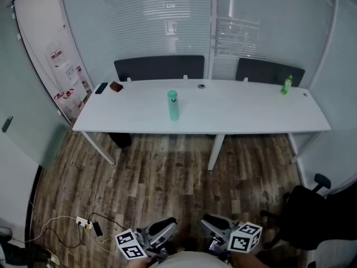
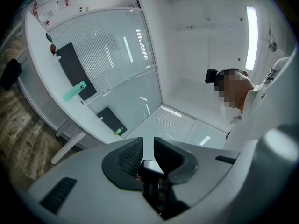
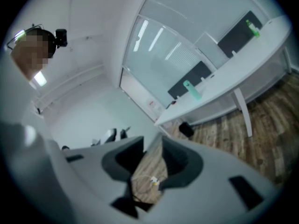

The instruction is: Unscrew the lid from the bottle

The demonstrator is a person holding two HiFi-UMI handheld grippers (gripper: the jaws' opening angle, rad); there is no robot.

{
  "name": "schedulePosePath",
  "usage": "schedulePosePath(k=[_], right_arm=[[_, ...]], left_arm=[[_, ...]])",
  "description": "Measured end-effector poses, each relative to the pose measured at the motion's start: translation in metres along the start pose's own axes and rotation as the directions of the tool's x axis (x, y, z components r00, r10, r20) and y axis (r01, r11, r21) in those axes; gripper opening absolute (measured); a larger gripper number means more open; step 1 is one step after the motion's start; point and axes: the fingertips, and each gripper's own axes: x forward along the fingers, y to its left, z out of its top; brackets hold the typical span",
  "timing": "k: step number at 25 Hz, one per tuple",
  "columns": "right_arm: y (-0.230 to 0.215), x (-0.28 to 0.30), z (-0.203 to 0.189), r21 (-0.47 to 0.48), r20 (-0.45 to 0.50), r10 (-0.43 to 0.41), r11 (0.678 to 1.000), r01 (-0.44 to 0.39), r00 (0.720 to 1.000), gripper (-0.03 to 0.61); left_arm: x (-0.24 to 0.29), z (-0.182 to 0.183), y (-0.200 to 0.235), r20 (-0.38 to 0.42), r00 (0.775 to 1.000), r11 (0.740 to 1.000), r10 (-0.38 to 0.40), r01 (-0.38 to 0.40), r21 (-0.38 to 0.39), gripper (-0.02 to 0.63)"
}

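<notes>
Holding left gripper (image 2: 148, 146) and right gripper (image 3: 153, 146) slightly spread, nothing pinched, well back from tall teal plastic bottle (image 1: 173, 105) upright on long white table (image 1: 240, 113).

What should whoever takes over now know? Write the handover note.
Left gripper: jaws slightly apart, empty.
Right gripper: jaws apart, empty.
Both are held low, well short of the table.
Teal bottle stands upright mid-table, lid on. A small green bottle stands at the table's right end.
Done: nothing.
Left: walk up, grip the teal bottle, unscrew the lid.
</notes>
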Motion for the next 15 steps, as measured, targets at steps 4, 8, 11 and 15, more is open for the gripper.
schedulePosePath(k=[4, 8, 11, 15], right_arm=[[-0.002, 0.007, -0.001, 0.010, -0.011, 0.011, 1.000, -0.011, 1.000, 0.118], [-0.002, 0.023, 0.004, 0.004, -0.012, 0.018, 1.000, -0.018, 1.000, 0.118], [-0.010, 0.037, 0.014, -0.001, -0.001, 0.007, 1.000, -0.007, 1.000, 0.118], [-0.022, 0.062, 0.029, 0.006, 0.016, -0.014, 1.000, 0.014, 1.000, 0.118]], left_arm=[[0.000, -0.001, 0.002, -0.005, 1.000, 1.000, 0.007, -0.007, -0.003, 0.071], [0.001, 0.007, 0.016, -0.011, 1.000, 1.000, 0.003, -0.003, -0.009, 0.071], [0.008, 0.017, 0.033, -0.021, 1.000, 1.000, -0.016, 0.015, -0.015, 0.071], [0.016, 0.036, 0.058, -0.037, 0.998, 0.999, -0.042, 0.041, -0.028, 0.071]])
